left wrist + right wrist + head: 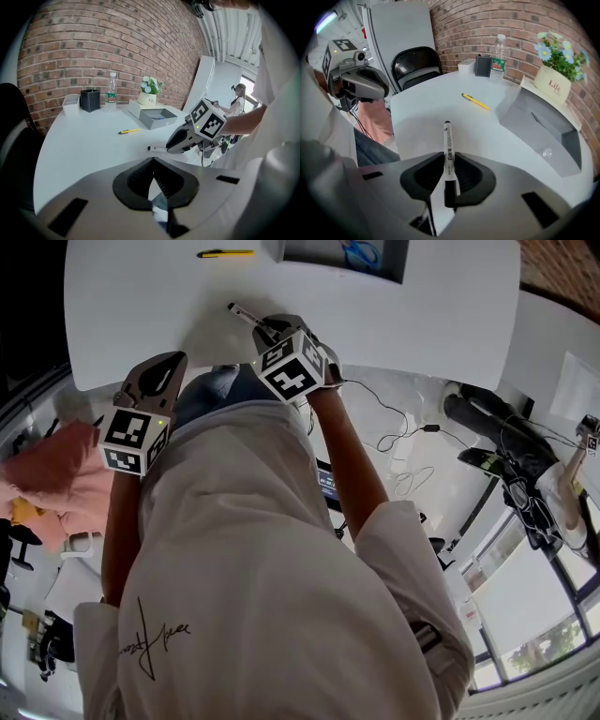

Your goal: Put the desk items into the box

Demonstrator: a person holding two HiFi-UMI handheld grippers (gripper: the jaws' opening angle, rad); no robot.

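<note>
My right gripper is shut on a white whiteboard marker with a black cap, which sticks out forward just above the white table. In the head view the marker points up-left from the right gripper near the table's front edge. A yellow pen lies further in, also seen as the yellow pen at the far side. The grey open box stands to the right. My left gripper hovers at the table's near edge, shut and holding nothing.
A black pen holder, a water bottle and a flower pot stand along the brick wall. A black chair is at the table's far left. Blue scissors lie inside the box. Cables run across the floor.
</note>
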